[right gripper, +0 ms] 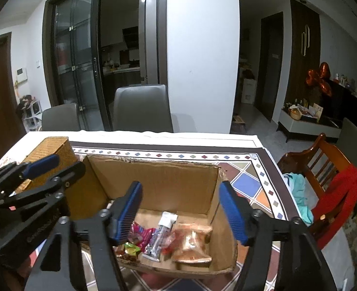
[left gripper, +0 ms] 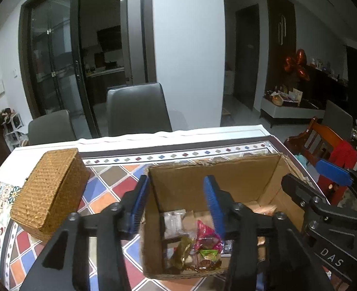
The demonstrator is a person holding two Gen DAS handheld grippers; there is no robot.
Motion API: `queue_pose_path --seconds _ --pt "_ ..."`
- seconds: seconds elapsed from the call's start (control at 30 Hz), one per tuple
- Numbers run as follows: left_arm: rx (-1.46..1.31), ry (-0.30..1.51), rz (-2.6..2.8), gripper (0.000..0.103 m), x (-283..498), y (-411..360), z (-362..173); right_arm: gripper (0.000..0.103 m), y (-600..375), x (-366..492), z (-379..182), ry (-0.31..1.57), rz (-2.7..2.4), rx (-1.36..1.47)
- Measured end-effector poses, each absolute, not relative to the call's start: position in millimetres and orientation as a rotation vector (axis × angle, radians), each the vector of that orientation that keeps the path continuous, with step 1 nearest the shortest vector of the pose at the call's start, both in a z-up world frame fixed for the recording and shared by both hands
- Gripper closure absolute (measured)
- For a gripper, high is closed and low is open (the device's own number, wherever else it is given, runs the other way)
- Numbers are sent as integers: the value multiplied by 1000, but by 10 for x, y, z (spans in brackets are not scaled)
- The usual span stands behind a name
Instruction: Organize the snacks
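Left hand-held gripper (left gripper: pixel 177 208) and right hand-held gripper (right gripper: pixel 183 212) both hung spread and empty over the open brown cardboard box (right gripper: pixel 154 177) on the tiled counter (right gripper: pixel 248 184), presumably to pick wrapped snacks (right gripper: pixel 168 237) lying loose inside; woven wicker lidded box (left gripper: pixel 50 189) stood just beside.

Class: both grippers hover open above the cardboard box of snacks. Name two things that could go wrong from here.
1. The snacks lie piled and overlapping, so an open right gripper may pinch two packets at once.
2. The left gripper straddles the box wall; coming down, a finger could catch the torn rim and shove the box toward the wicker basket.
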State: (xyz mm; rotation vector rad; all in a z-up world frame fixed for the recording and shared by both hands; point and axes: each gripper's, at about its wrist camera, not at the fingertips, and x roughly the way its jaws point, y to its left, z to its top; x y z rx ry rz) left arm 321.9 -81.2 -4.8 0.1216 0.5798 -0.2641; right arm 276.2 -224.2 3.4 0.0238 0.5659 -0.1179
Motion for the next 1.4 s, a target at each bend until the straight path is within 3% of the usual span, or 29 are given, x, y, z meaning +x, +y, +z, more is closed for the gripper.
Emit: queue_pose_path --seconds 0.3,0.5,1.4 --pt "112 554 -211 26 3122 -700 33 23 -2230 2670 101 562 -140 32" --pt "106 537 -197 20 2949 -614 117 23 -2186 2507 195 549 -142 30" --pt "104 460 -191 14 1721 -313 478 23 -2030 1264 523 459 -176 35"
